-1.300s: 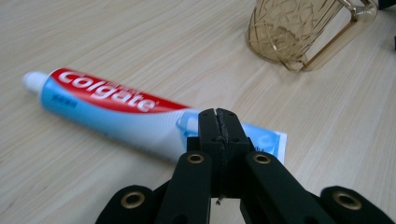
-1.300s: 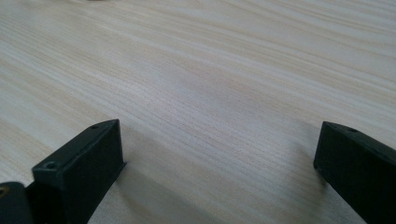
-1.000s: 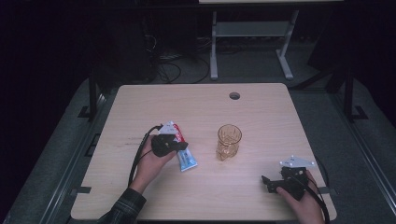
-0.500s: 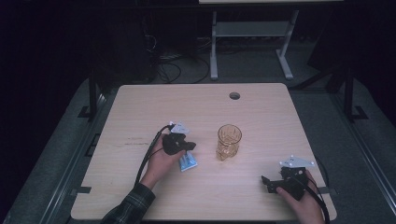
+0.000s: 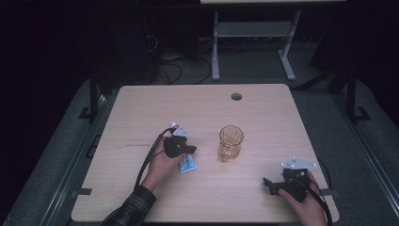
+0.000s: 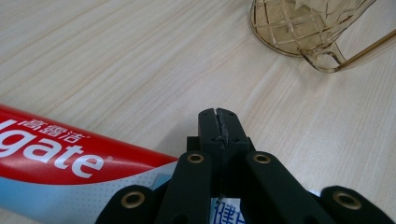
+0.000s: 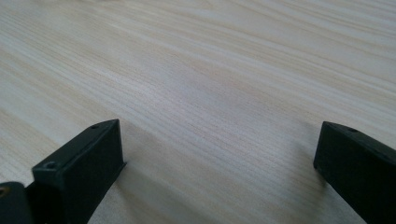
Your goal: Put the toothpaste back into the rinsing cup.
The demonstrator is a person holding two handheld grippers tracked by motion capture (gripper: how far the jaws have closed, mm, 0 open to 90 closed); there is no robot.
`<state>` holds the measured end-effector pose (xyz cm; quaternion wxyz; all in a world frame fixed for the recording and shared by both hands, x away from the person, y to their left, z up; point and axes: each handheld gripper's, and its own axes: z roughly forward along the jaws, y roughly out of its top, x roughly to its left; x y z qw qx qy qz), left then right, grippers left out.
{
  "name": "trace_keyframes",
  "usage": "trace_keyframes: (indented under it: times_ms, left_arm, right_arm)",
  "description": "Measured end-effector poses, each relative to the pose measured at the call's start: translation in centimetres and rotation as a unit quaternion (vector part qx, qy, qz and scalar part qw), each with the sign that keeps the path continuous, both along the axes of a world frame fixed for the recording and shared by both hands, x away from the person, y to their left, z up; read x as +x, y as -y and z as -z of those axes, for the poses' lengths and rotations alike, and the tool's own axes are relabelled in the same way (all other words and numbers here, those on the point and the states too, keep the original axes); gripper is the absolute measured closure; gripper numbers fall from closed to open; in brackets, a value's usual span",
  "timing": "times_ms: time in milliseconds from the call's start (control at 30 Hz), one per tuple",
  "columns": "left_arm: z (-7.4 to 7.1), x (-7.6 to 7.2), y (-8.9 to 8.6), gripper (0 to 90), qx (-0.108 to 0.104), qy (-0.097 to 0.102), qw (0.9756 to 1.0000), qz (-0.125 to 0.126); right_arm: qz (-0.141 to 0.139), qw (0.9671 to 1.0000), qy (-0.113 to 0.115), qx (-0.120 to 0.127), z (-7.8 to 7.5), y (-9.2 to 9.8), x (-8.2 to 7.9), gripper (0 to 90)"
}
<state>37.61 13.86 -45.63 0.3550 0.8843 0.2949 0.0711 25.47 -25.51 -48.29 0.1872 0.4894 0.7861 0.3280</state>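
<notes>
Bench (image 5: 141,113): pale wood, one round cable hole near the far edge.

Toothpaste tube (image 6: 56,172): red, white and blue, lying flat on the bench left of centre. I see it under and just beside my left gripper (image 6: 218,122).

Left gripper: I read the jaws as pressed together, nothing between the tips, which sit over bare wood next to the tube.

Amber glass cup (image 5: 230,142): patterned, with a handle, upright at mid-bench, near the tube's right.

Right gripper (image 7: 219,154): I hold it low at the near right corner (image 5: 270,182), jaws spread wide over bare wood, nothing between them.
</notes>
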Motion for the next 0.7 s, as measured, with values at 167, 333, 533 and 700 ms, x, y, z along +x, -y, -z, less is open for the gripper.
trace_keyframes:
  times_ms: [167, 333, 533, 700]
  left_arm:
    - [0.0, -0.1, -0.4, 90.0, 0.000, -0.002, 1.0000, -0.004]
    - [-0.1, -0.3, -0.9, 90.0, 0.008, -0.003, 0.9999, -0.009]
    - [-0.1, -0.6, -1.6, 90.0, 0.015, -0.003, 0.9998, -0.012]
    - [-0.2, -0.8, -2.1, 90.0, 0.021, -0.002, 0.9996, -0.017]
  right_arm:
    - [0.000, 1.0000, 0.000, 0.000, 0.0, 0.0, 0.0, 0.7]
    - [-0.001, 1.0000, 0.000, 0.000, 0.0, 0.0, 0.0, 0.7]
    - [0.000, 1.0000, 0.000, 0.000, 0.0, 0.0, 0.0, 0.7]
    - [0.000, 1.0000, 0.000, 0.000, 0.0, 0.0, 0.0, 0.7]
